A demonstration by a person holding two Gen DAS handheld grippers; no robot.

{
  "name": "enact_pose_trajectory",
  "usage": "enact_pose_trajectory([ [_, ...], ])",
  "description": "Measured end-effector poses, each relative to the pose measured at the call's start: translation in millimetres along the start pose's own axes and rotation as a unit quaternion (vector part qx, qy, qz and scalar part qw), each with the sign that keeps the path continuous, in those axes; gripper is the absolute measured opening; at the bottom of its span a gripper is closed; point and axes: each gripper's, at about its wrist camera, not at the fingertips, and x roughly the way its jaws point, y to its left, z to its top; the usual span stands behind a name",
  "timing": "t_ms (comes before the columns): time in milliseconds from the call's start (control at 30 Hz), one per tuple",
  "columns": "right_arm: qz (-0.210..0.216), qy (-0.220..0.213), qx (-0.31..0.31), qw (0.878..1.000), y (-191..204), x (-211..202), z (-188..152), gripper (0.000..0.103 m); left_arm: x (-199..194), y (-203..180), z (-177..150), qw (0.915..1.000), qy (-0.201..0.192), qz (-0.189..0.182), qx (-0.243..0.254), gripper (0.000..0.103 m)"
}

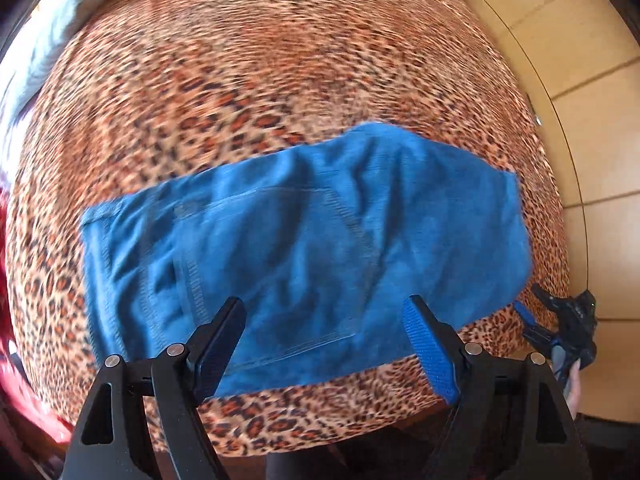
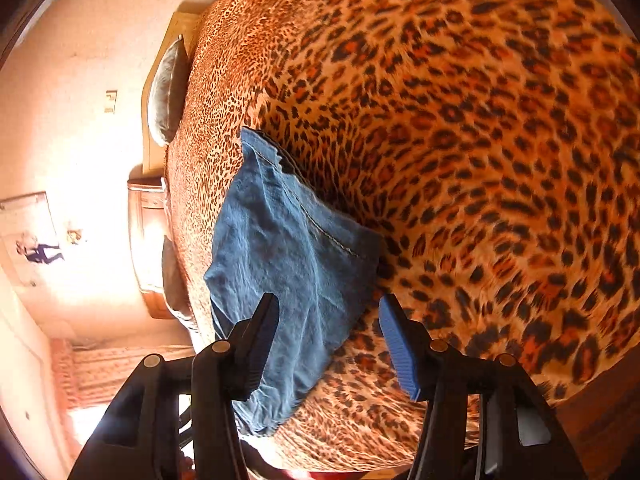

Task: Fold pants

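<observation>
The blue denim pants (image 1: 304, 240) lie folded into a compact rectangle on the leopard-print bedspread (image 1: 280, 60), near its front edge. My left gripper (image 1: 324, 312) hovers open and empty just above the near edge of the pants. The right gripper (image 1: 532, 304) shows at the far right of the left wrist view, beside the fold's right end. In the right wrist view the pants (image 2: 288, 264) lie ahead and to the left on the bedspread (image 2: 480, 140). My right gripper (image 2: 328, 312) is open and empty over their near corner.
Grey pillows (image 2: 168, 88) lie at the head of the bed by a wooden headboard (image 2: 148, 208). A tan tiled floor (image 1: 592, 120) runs along the bed's right side. Red fabric (image 1: 16, 380) sits at the left edge, grey cloth (image 1: 52, 32) at the far left.
</observation>
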Motion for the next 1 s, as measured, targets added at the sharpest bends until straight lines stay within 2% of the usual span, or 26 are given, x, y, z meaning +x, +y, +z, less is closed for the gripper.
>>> enact_pose_trajectory([
  [67,0.021,-0.001,0.013,1.000,-8,8,-6,0.056,14,-33,29,0.9985,0.015,-0.002,0.052,0.081],
  [167,0.046,-0.003,0.031,0.998,-14,20,-13,0.062,38,-84,67,0.9914,0.041,0.006,0.124,0.082],
  [300,0.067,-0.009,0.029,0.997,-10,34,-14,0.063,72,-152,118,0.9779,0.076,0.020,0.194,0.084],
  [433,0.088,-0.018,0.029,0.996,1,47,-11,0.065,121,-208,167,0.9614,0.130,0.010,0.242,0.085],
  [567,0.100,-0.029,0.025,0.994,4,53,-13,0.065,176,-254,201,0.9375,0.176,0.010,0.300,0.085],
  [633,0.107,-0.037,0.031,0.993,0,51,-16,0.063,202,-271,213,0.9220,0.196,0.021,0.333,0.086],
  [767,0.114,-0.048,0.031,0.992,-1,52,-18,0.063,249,-292,222,0.8865,0.254,0.027,0.386,0.086],
  [867,0.110,-0.055,0.028,0.992,1,55,-19,0.063,279,-301,223,0.8619,0.301,0.011,0.408,0.086],
  [1000,0.107,-0.065,0.027,0.992,3,57,-23,0.063,308,-314,218,0.8326,0.326,0.019,0.447,0.087],
])
